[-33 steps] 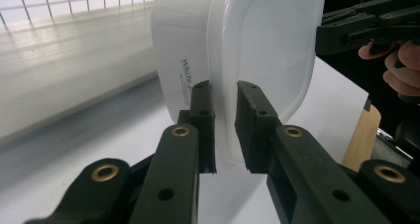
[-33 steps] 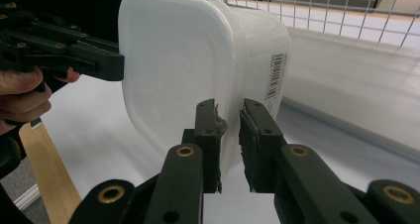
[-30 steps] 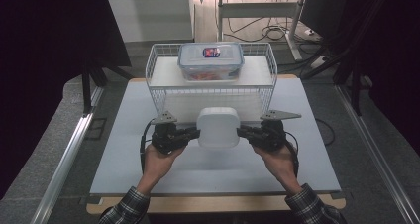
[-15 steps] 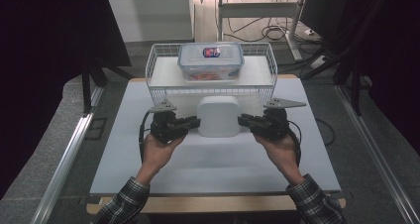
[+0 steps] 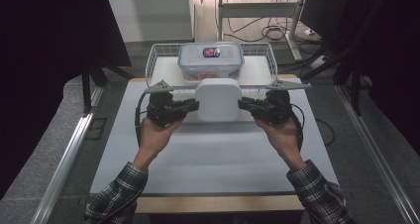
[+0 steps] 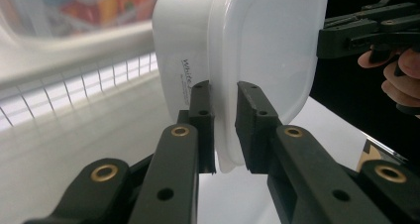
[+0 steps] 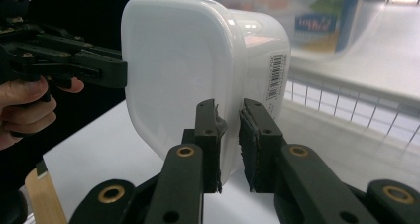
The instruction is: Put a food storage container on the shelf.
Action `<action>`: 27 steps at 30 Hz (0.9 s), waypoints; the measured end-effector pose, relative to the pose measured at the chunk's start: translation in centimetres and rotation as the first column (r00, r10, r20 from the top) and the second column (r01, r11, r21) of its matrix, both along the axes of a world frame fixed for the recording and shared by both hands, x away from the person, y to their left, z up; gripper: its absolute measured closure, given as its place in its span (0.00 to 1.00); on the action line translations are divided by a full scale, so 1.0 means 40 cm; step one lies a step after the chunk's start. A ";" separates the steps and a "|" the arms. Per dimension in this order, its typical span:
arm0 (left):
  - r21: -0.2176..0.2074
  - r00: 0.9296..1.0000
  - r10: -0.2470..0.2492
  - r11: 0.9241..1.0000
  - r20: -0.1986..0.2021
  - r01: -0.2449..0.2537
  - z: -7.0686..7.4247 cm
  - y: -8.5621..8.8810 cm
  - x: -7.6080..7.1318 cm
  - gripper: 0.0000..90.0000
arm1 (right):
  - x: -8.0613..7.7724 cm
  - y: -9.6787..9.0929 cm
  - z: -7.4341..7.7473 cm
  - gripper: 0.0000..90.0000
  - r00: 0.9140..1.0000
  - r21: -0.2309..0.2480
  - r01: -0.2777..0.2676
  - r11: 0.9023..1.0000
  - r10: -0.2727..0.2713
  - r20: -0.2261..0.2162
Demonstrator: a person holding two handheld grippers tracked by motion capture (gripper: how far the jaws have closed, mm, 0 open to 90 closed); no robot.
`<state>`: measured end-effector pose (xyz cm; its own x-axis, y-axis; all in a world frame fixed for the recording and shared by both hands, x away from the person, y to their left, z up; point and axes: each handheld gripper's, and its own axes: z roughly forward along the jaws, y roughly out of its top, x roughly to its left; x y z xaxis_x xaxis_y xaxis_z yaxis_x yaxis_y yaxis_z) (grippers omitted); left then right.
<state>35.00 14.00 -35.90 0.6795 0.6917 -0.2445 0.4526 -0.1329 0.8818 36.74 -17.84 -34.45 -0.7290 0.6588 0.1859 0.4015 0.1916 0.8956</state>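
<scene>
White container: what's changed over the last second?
The white container, clamped by its lid rim between the left gripper and right gripper, has been carried up and away from the person, toward the wire basket. Both grips are unchanged. The clear lidded box in the basket has stayed put.

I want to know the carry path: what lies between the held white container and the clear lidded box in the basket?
In the high view, the wire basket's front rim separates the white container from the clear box.

Black tongs (image 5: 194, 105), seemingly plaid sleeves (image 5: 115, 194).
</scene>
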 end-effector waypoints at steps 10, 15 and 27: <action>0.000 0.999 0.021 1.000 0.039 -0.021 0.081 0.011 0.025 0.87 | 0.032 0.014 0.075 0.87 1.000 0.012 -0.001 1.000 0.001 0.028; -0.005 0.998 0.030 1.000 0.056 -0.030 0.127 0.020 0.044 0.87 | 0.051 0.023 0.120 0.87 0.999 0.017 0.001 1.000 -0.002 0.042; -0.019 0.995 0.059 0.998 0.077 -0.058 0.211 0.032 0.086 0.87 | 0.104 0.041 0.207 0.87 0.999 0.033 0.004 0.999 -0.006 0.054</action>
